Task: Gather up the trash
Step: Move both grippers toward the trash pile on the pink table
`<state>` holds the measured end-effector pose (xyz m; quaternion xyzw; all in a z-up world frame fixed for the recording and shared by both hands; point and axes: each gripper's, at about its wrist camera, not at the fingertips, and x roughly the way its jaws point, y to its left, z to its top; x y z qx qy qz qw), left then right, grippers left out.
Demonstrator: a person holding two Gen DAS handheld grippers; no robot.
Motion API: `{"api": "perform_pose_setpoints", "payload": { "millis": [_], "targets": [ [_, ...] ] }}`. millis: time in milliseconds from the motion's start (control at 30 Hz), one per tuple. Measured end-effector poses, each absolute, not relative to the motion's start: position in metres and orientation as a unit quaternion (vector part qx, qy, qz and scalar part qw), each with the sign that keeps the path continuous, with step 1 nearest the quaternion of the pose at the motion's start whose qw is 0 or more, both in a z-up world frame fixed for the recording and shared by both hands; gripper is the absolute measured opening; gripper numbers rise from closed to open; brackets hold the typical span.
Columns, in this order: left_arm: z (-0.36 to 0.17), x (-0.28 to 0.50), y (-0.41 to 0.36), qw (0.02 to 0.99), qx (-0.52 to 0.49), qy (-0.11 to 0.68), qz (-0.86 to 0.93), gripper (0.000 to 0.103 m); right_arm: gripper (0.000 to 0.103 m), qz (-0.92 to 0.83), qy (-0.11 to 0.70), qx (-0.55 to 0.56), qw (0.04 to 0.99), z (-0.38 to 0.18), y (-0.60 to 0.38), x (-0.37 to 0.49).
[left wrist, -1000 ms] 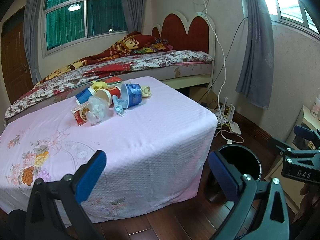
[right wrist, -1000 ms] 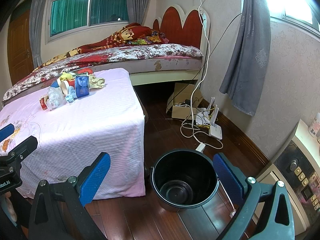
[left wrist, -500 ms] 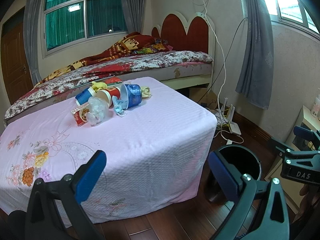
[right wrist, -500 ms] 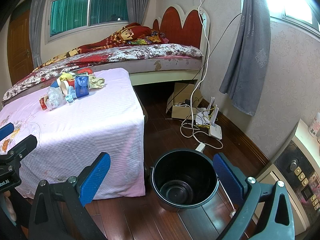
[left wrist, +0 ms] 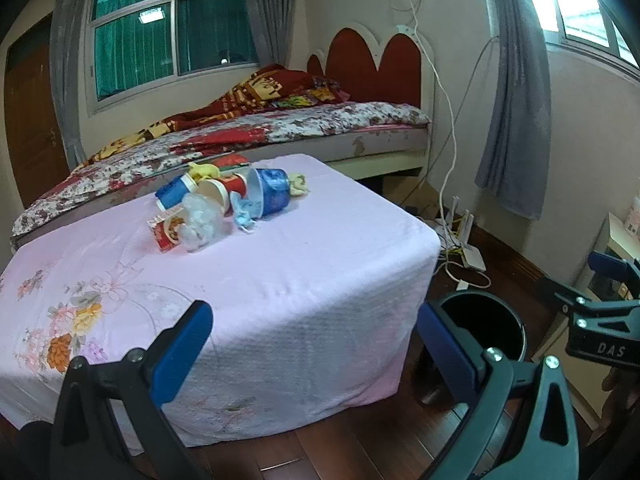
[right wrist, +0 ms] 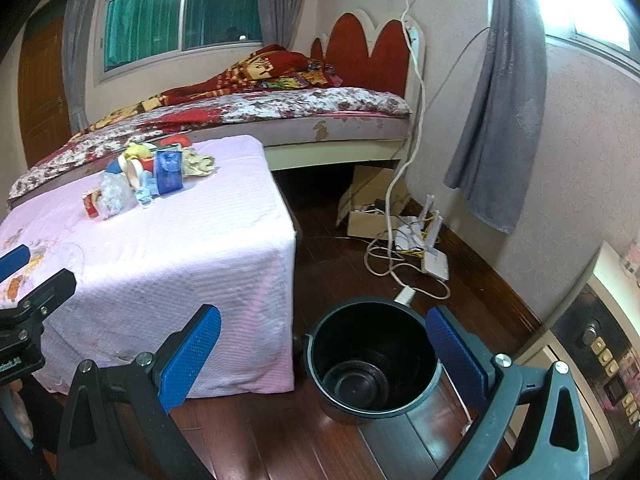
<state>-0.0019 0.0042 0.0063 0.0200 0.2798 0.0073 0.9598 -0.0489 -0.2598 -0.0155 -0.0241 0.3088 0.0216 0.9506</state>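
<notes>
Trash pile [left wrist: 228, 204] on surface [left wrist: 280, 280]: light, crushable cups, wrappers; pinch rims. Left gripper [left wrist: 316, 344], right gripper [right wrist: 324, 344]: jaws spread, empty.

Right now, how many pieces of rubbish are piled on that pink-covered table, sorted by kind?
Cups and tubs (small blue cup, red paper cup, big blue plastic tub): 3
Yellowish crumpled wrappers: 2
Clear crumpled plastic bag: 1
Red snack packet: 1
Light blue face mask: 1
Total: 8 that I can make out; the pile may hide more.
</notes>
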Motion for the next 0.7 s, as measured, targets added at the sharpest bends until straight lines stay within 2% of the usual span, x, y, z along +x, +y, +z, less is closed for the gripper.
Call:
{"api": "perform_pose_setpoints", "payload": {
  "millis": [433, 700],
  "targets": [
    [0.018, 0.028, 0.089, 0.961, 0.0, 0.269, 0.064, 0.102, 0.103, 0.126, 0.332, -0.04, 0.934, 0.0, -0.203, 0.009],
    [-0.006, 0.066, 0.165, 0.944, -0.039, 0.314, 0.095, 0.102, 0.103, 0.168, 0.327, -0.046, 0.929, 0.001, -0.15, 0.058]
  ]
}}
